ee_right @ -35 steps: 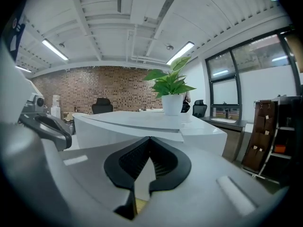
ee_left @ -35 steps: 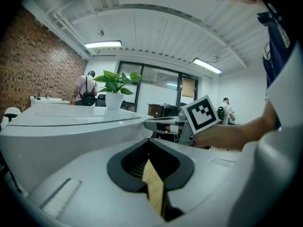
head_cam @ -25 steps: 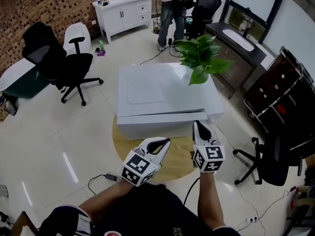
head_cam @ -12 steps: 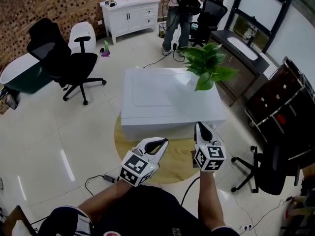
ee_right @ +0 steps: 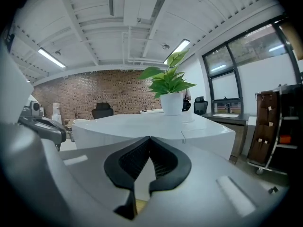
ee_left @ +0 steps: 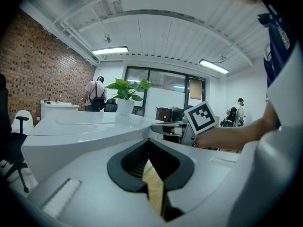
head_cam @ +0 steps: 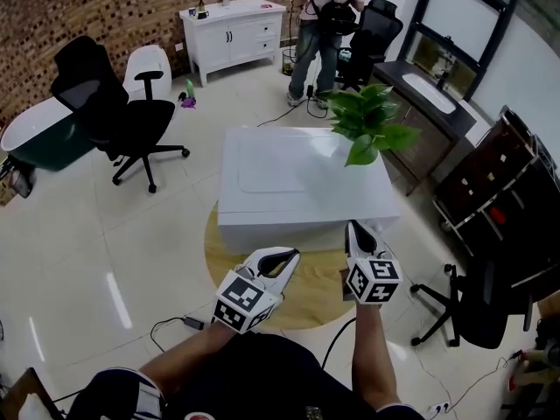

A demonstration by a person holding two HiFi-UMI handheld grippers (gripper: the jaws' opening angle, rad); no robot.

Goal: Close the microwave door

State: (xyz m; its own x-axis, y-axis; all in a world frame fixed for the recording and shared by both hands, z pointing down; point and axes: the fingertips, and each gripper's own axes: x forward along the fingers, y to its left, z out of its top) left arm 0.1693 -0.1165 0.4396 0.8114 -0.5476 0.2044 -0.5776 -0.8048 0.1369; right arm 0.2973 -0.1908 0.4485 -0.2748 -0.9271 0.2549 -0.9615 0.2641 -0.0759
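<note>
**When the door looked shut already**

Since the white microwave [head_cam: 302, 182] on the round bench [head_cam: 306, 294] showed a flat front, with its door [head_cam: 289, 237] not hanging out, I think the closing was done. Next, both grippers only needed to back away. The left gripper [head_cam: 282, 254] and right gripper [head_cam: 354, 227] hung just in front of the microwave. Both pairs of fingers [ee_left: 124, 167] were pressed together and held nothing.

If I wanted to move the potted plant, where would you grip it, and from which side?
I would take the pot across its round wall, coming in level from the near side, with the right gripper. The pot stands upright and its wall is bare, while the leaves spread over its top and block a descent.
</note>
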